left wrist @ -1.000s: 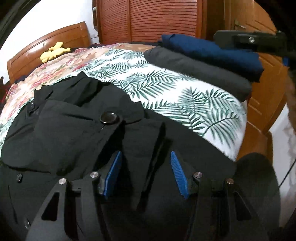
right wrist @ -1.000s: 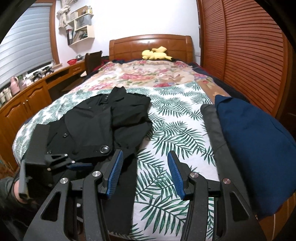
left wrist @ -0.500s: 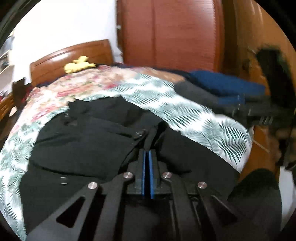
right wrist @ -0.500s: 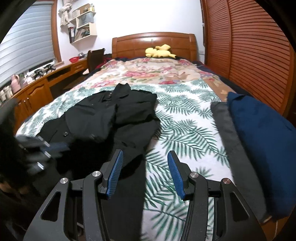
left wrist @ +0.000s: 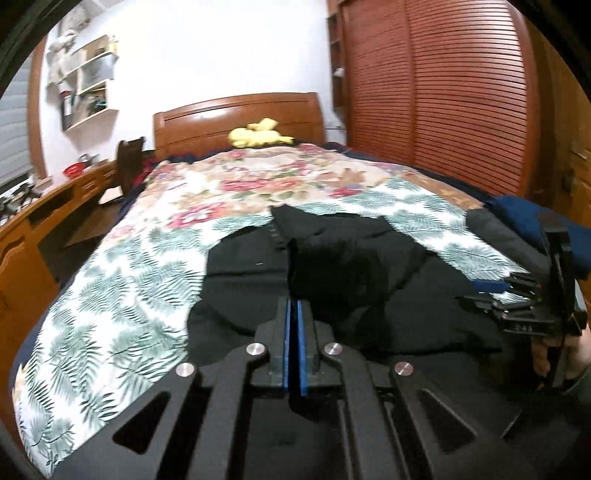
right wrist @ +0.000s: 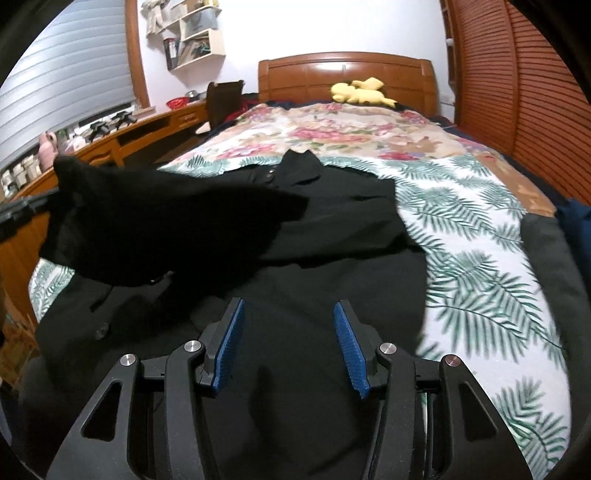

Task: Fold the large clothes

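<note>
Pinching a fold of the black coat [left wrist: 369,280] between its closed blue pads, my left gripper [left wrist: 293,314] lifts one flap of the garment clear of the bed [left wrist: 122,295], the cloth rising straight out of the tips and draping back down over the rest of the coat. My right gripper [right wrist: 288,332] hangs above the lower part of the same coat with its jaws parted about halfway and nothing between the pads [right wrist: 231,343], only dark fabric lying beneath them. From the right wrist view the raised flap shows as a black sheet stretched off to the left, above the buttoned front of the coat, whose collar points toward the wooden headboard [right wrist: 343,77]. The coat lies spread lengthwise over the near half of the bed, on a white cover printed with green fern leaves, with a flowered blanket [right wrist: 332,129] farther up and a yellow soft toy [right wrist: 360,94] against the headboard. Along the bed's right edge sit a folded grey garment [right wrist: 550,266] and a folded navy one [left wrist: 524,218], side by side and apart from the coat. A slatted wooden wardrobe [left wrist: 443,96] flanks the bed on the right; a wooden desk [right wrist: 122,140] and wall shelves [right wrist: 192,33] stand on the left.
</note>
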`<move>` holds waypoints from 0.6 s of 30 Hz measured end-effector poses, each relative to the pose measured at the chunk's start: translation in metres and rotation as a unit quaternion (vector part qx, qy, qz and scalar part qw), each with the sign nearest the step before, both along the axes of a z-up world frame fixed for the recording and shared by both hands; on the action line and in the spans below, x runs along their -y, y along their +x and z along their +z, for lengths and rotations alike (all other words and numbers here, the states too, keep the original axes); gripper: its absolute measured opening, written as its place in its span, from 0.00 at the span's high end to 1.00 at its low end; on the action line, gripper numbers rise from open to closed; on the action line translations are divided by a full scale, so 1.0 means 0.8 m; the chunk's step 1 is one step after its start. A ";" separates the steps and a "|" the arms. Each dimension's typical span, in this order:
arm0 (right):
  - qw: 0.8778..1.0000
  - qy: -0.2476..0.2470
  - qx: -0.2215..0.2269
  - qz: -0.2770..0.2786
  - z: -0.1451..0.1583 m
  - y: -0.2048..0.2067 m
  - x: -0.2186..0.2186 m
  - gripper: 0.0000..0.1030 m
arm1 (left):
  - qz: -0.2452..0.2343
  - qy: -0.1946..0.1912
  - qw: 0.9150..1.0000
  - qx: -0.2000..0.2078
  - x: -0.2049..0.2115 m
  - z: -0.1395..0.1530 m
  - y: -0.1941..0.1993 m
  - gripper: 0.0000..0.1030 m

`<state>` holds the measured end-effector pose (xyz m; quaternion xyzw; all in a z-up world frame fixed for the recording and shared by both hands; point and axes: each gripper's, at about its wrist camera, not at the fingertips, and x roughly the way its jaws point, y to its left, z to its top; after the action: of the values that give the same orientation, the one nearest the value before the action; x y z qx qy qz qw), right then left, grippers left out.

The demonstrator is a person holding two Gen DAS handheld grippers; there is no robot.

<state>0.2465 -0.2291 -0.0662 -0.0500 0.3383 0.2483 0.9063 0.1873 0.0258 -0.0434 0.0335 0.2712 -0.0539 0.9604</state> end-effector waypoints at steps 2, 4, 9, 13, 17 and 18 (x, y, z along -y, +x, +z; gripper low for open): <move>1.000 -0.013 0.005 0.002 -0.011 -0.001 -0.008 0.51 | 0.014 0.001 1.000 -0.003 -0.016 -0.006 0.000 0.98; 0.999 -0.036 0.002 0.001 -0.026 0.002 -0.016 0.51 | 0.027 -0.003 1.000 -0.010 -0.032 -0.015 0.000 0.98; 0.998 -0.054 -0.009 -0.003 -0.043 0.005 -0.018 0.51 | 0.049 -0.001 0.999 -0.023 -0.052 -0.036 -0.012 0.98; 0.998 -0.059 -0.007 -0.005 -0.047 0.004 -0.020 0.51 | 0.058 0.008 0.998 -0.029 -0.058 -0.050 -0.016 0.98; 0.998 -0.068 -0.006 -0.006 -0.051 0.005 -0.023 0.51 | 0.042 0.001 0.998 -0.043 -0.062 -0.055 -0.024 0.95; 0.998 -0.070 -0.004 -0.005 -0.051 0.004 -0.024 0.51 | 0.041 -0.002 0.998 -0.044 -0.064 -0.056 -0.027 0.90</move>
<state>0.2500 -0.2098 -0.1067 -0.1101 0.3586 0.2195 0.9006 0.1659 0.0768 -0.0882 0.0184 0.3142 -0.0167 0.9490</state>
